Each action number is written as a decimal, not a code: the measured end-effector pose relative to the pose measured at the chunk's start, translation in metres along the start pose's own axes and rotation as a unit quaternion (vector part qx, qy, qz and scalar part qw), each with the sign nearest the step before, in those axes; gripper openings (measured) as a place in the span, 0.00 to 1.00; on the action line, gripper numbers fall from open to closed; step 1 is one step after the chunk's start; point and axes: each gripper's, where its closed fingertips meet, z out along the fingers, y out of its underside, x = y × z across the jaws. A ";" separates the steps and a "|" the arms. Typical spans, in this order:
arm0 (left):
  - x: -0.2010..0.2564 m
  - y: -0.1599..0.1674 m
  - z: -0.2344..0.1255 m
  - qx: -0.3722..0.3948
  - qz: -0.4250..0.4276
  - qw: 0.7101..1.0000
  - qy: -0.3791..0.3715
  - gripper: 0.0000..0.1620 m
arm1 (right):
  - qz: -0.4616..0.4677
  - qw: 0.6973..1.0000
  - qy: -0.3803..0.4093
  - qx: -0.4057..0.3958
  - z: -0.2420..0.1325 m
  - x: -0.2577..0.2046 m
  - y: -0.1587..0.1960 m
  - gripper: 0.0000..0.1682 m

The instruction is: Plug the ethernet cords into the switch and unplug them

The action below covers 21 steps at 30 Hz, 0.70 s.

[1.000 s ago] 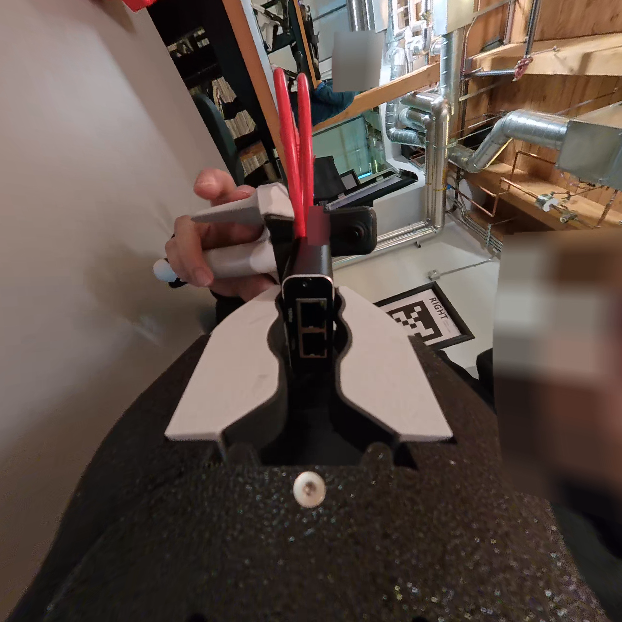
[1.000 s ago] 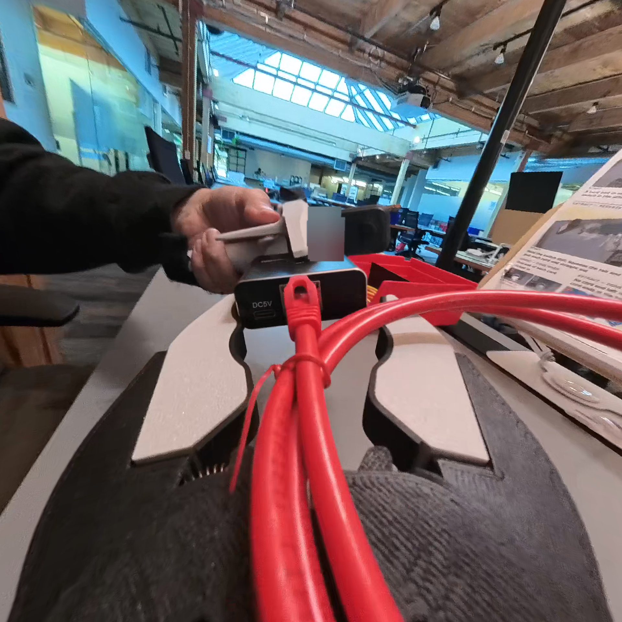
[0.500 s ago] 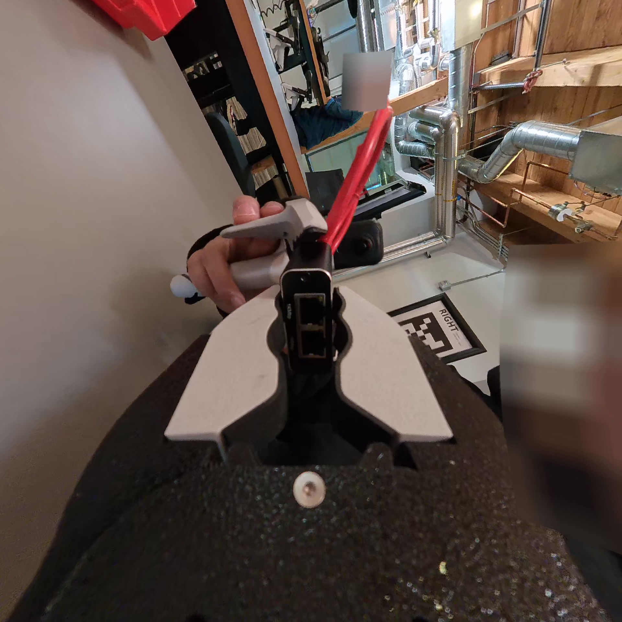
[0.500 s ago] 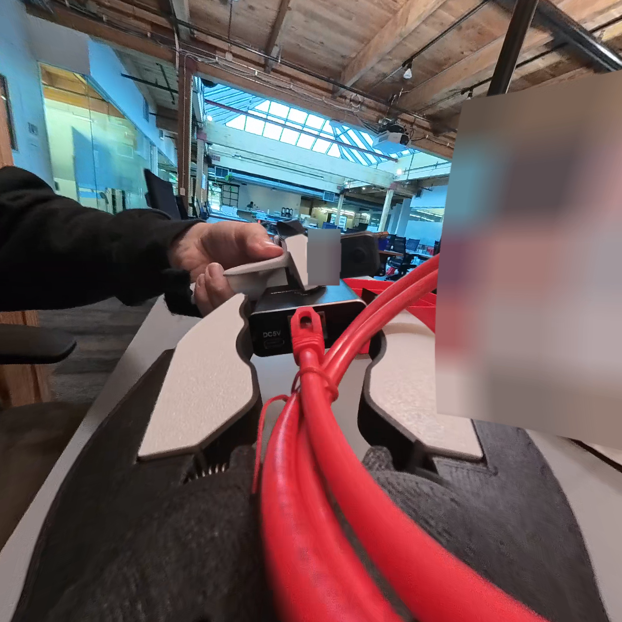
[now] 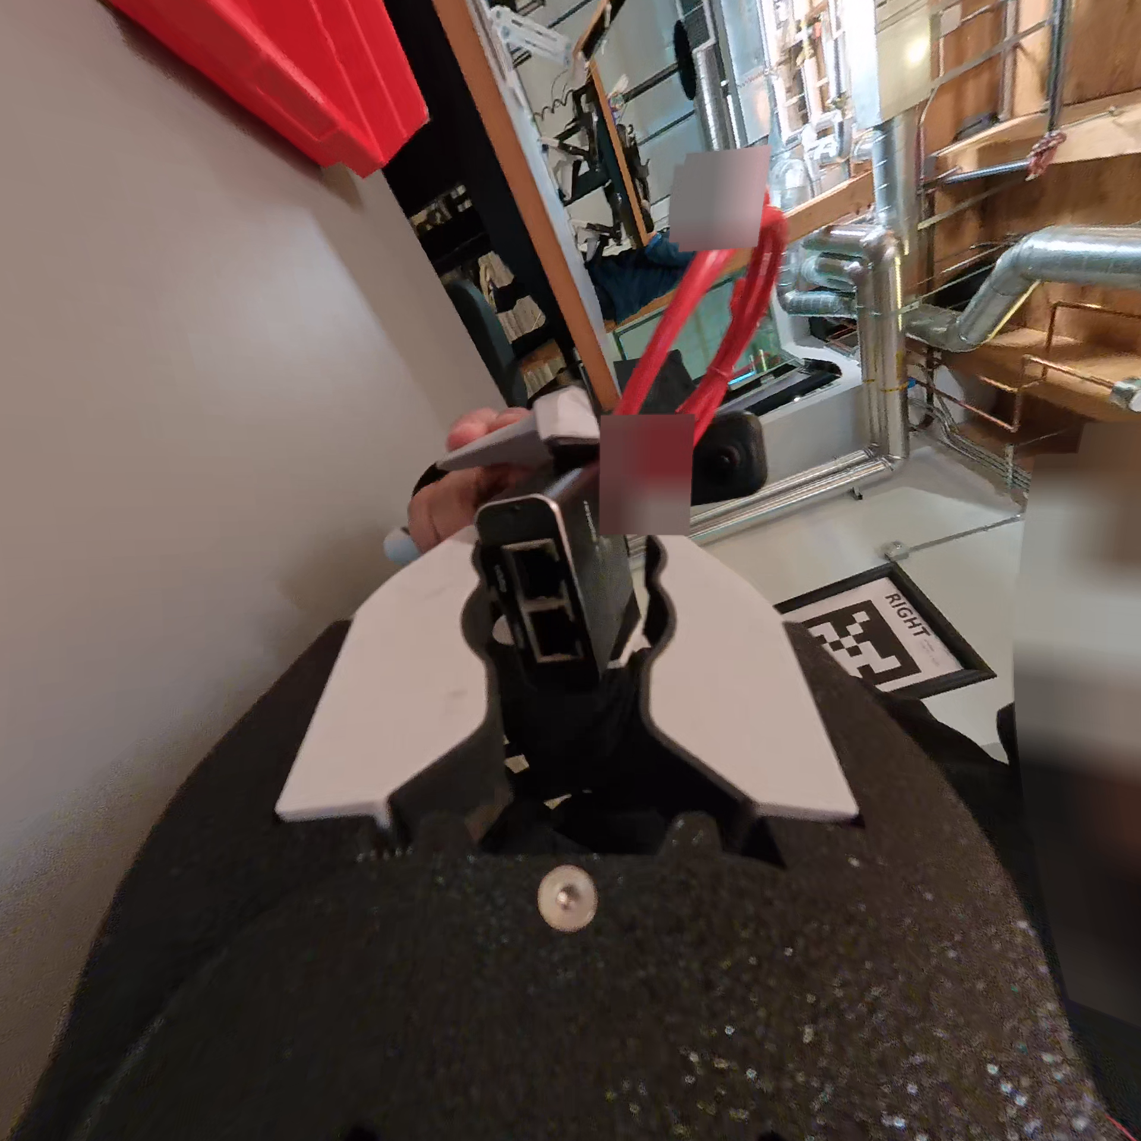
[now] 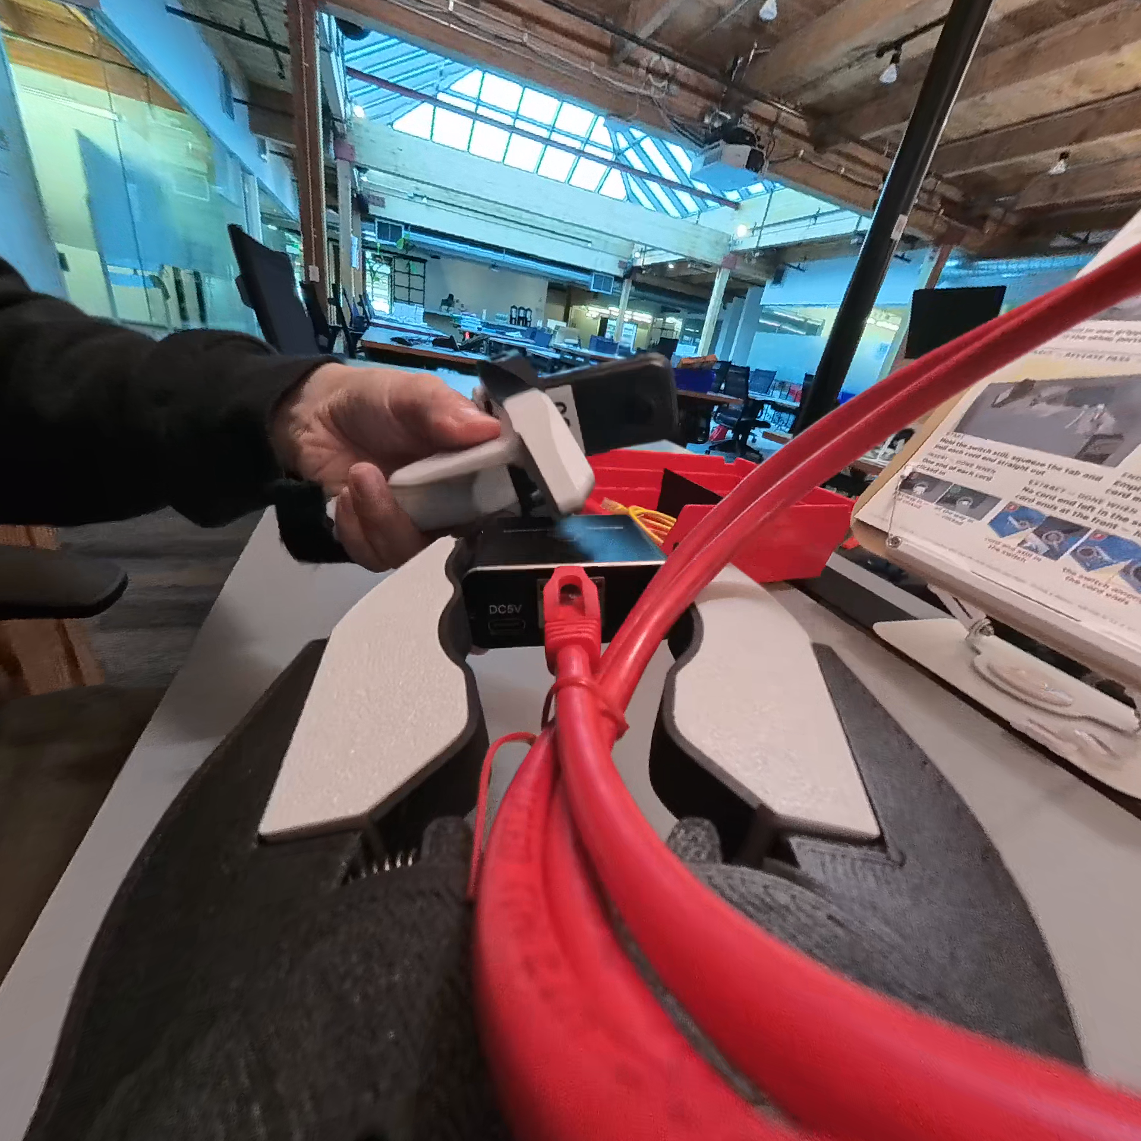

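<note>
**Switch pinched, red cord seated**

Centre frame, the left gripper [image 5: 565, 617] clamps the small black metal switch [image 5: 555, 608], two ports facing it. The right gripper [image 6: 568, 623] stands released around the bundled red ethernet cord [image 6: 571, 617], plugged into the switch's far face.

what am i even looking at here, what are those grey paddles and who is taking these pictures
No robot: a person holds handheld tongs in each hand, each with a camera looking along its grey fingers. One picture looks from the left tongs, where a black switch sits tilted between the fingers, grip unclear. The other looks from the right tongs, open around a red cord plugged into that switch. On the white table: red bins and an instruction sheet.
</note>
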 end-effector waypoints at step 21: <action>0.003 -0.006 -0.111 0.098 0.168 0.969 -0.155 0.32 | 0.161 0.977 -0.073 0.123 -0.023 0.019 -0.025 0.37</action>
